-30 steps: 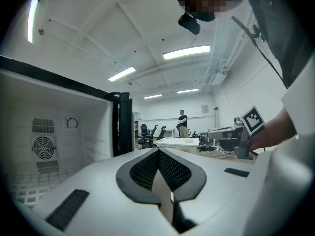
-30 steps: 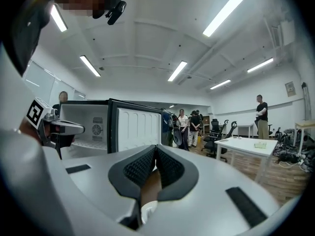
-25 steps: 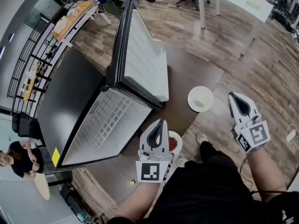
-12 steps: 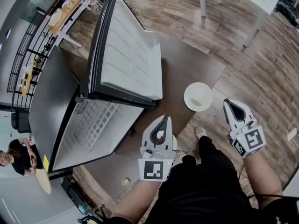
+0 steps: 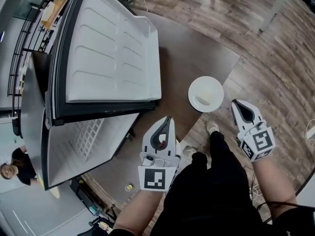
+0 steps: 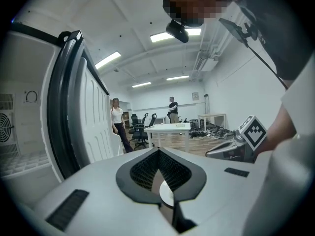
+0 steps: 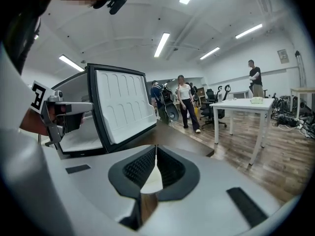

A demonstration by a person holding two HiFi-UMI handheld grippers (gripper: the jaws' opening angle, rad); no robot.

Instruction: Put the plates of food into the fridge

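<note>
Left tool [image 5: 168, 119] and right tool [image 5: 235, 103] both closed tight, empty; white plate [image 5: 205, 94] near the right.

The person wears black clothes [image 5: 211, 191] and a pale shoe [image 5: 212, 127]. The left gripper [image 5: 168, 120] and the right gripper [image 5: 235, 103] have light grey shells with a black ribbed teardrop lining. Each carries a cube [image 5: 153, 178] with black-and-white square markers. A small black camera [image 6: 177, 31] sits at the head
</note>
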